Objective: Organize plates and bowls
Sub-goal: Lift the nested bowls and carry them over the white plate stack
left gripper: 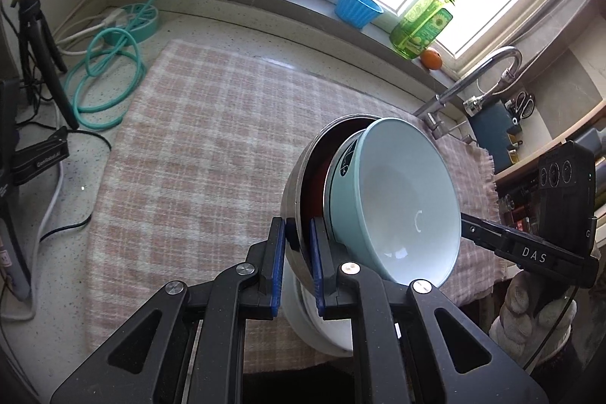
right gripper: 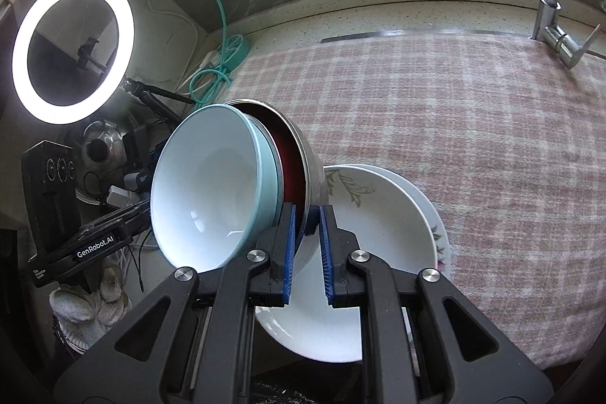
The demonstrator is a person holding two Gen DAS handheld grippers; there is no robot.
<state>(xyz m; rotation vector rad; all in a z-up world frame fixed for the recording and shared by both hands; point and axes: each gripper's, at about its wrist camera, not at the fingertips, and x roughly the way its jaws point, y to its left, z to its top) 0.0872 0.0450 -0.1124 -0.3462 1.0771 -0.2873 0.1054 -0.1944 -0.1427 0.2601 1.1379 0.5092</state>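
A nested stack of bowls hangs tilted above the pink checked cloth point(left gripper: 189, 139). A steel bowl point(left gripper: 293, 184) with a dark red inside holds a pale blue bowl point(left gripper: 401, 199) that is white inside. My left gripper point(left gripper: 297, 230) is shut on the steel bowl's rim. From the opposite side my right gripper point(right gripper: 307, 214) is shut on the same steel bowl point(right gripper: 310, 161), beside the blue bowl point(right gripper: 204, 184). Under the stack, white plates point(right gripper: 378, 222) with a leaf pattern lie on the cloth point(right gripper: 454, 120) near its front edge.
A blue cup point(left gripper: 356, 6), a green soap bottle point(left gripper: 424, 25) and an orange point(left gripper: 431, 58) stand on the window sill. The faucet point(left gripper: 488, 70) rises at the right. A teal hose point(left gripper: 110, 74), tripod, cables and lit ring light point(right gripper: 72, 48) crowd the left.
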